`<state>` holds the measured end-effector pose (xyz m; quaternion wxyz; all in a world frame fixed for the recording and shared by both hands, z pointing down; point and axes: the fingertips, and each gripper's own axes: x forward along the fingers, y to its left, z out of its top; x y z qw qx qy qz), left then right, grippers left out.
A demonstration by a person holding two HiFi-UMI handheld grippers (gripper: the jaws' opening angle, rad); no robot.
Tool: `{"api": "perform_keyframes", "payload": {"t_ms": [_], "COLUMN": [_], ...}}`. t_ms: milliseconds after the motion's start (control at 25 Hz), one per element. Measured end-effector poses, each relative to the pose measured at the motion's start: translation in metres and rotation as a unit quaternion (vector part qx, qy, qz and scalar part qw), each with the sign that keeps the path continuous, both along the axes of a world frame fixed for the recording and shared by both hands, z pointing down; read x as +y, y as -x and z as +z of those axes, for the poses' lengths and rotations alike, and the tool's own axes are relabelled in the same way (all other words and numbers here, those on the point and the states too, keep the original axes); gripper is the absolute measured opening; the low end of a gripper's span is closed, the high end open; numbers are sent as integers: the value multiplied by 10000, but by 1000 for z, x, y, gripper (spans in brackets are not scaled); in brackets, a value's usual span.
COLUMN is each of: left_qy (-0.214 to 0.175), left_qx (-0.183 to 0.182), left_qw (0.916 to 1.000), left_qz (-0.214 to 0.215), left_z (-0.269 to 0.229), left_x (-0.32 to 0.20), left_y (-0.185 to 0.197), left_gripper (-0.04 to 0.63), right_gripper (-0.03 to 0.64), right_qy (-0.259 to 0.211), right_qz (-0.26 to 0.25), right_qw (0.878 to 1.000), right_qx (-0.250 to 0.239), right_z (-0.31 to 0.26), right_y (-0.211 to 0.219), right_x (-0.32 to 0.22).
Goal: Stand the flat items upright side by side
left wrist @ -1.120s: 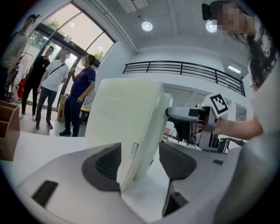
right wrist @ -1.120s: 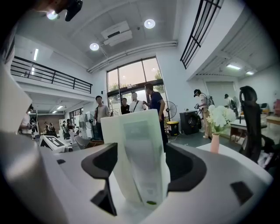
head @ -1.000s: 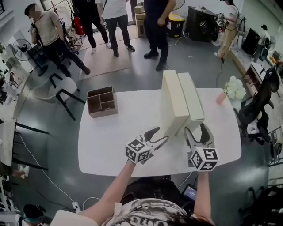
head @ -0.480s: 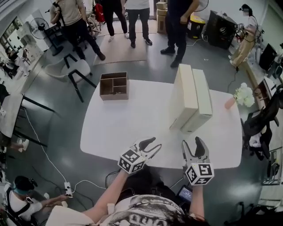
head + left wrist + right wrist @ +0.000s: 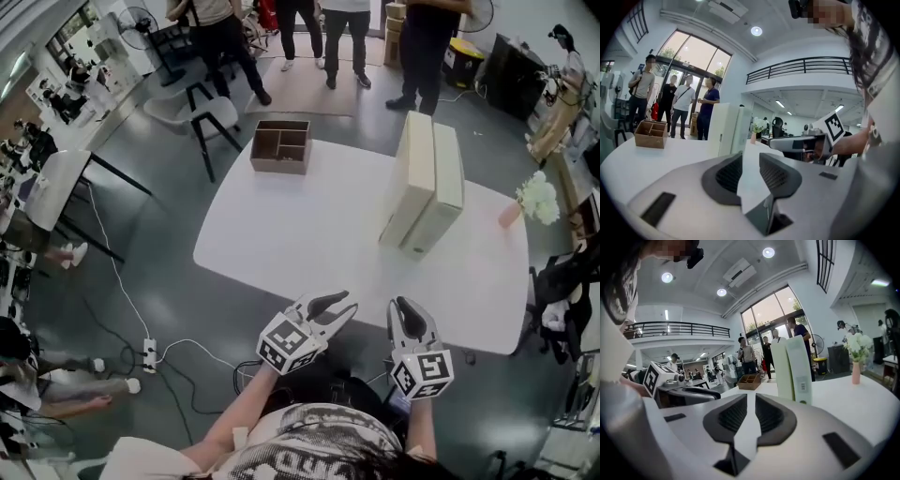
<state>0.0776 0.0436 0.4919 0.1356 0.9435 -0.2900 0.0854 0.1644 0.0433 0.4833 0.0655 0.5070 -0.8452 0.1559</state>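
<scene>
Two flat boxes [image 5: 431,183] stand upright, touching side by side, at the table's [image 5: 309,244] far right, so the job looks finished, while left gripper [image 5: 347,302] and right gripper [image 5: 404,303] hover empty off the table's near edge, their jaws just closing, the left a gap apart and the right almost together.

Two cream boxes [image 5: 417,178] on a white table [image 5: 300,253], brown organiser [image 5: 283,146] up top. Pink vase [image 5: 509,214] and white flowers [image 5: 541,197] at the right edge, dark grey floor [image 5: 141,234].

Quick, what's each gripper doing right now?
Left gripper: partly open, just been closing, empty.
Right gripper: nearly closed, narrow gap left, just been closing, empty.
</scene>
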Motion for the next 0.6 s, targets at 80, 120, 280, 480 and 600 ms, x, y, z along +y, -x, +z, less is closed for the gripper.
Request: {"api": "perform_keyframes", "payload": {"t_ms": [80, 120, 280, 480, 600], "left_qy": [-56, -78, -137, -92, -109], "left_qx": [56, 82, 62, 41, 32], "left_qw": [9999, 9998, 9995, 9990, 9985], "left_qz": [-103, -147, -270, -443, -526], "left_z": [-8, -12, -16, -16, -17], "left_x": [15, 22, 47, 69, 74], "left_y": [-1, -1, 3, 7, 9], "left_gripper": [95, 85, 51, 21, 15], "right_gripper": [11, -3, -14, -12, -6], "right_qy": [-68, -109, -216, -263, -290], "right_qz": [-134, -197, -423, -719, -810], "right_qw": [9999, 9997, 9988, 9971, 9963], "right_qx": [-23, -42, -97, 13, 10], "right_z": [-3, -5, -9, -8, -9], "right_y": [4, 6, 18, 29, 32], "right_x": [10, 15, 34, 60, 71]}}
